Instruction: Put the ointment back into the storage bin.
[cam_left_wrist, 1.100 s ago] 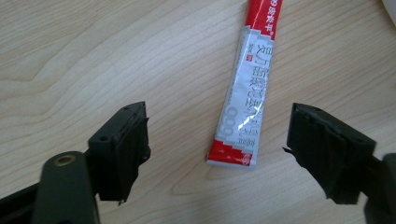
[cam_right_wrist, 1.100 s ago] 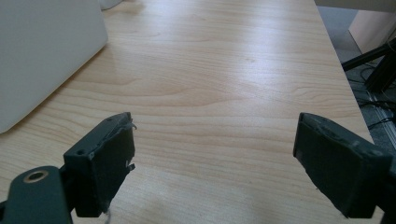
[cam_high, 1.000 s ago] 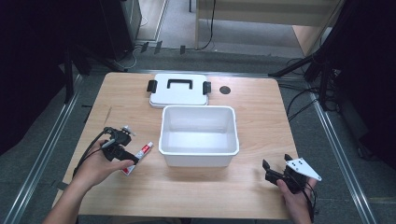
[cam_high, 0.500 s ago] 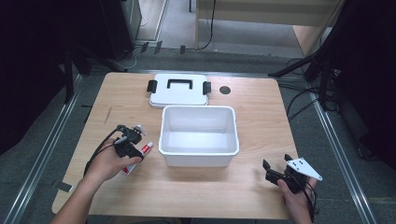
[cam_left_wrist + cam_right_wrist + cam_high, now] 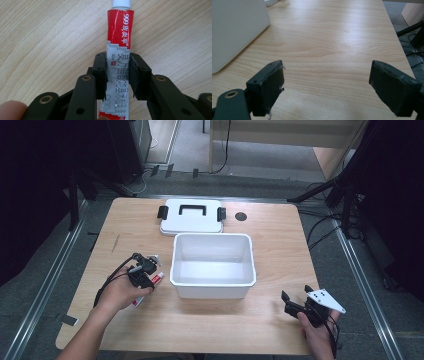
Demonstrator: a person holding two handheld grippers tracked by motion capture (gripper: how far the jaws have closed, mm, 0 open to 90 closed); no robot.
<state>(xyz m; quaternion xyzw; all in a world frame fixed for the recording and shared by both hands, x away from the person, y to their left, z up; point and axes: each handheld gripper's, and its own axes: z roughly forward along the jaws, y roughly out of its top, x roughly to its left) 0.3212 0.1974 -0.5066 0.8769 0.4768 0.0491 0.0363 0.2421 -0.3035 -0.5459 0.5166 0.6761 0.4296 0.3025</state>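
A red and white ointment tube (image 5: 119,35) with a white cap points away along the wood, and my left gripper (image 5: 118,72) is shut on its middle, one pad on each side. From above, the left gripper (image 5: 142,270) sits just left of the white bin (image 5: 212,239), with the tube's (image 5: 157,279) end poking out beside the hand. I cannot tell whether the tube rests on the table or is held just above it. Near the table's front right corner my right gripper (image 5: 295,304) is open, and nothing lies between its jaws (image 5: 327,85).
The open white bin stands mid-table with nothing visible in it. Its white lid (image 5: 190,222), with black handle and clips, lies behind it. A small black disc (image 5: 241,216) sits right of the lid. The bin's wall (image 5: 234,30) is to the right gripper's left.
My left gripper has moved right and a little forward over the tube and its jaws have shut on it. The right gripper has stayed put.
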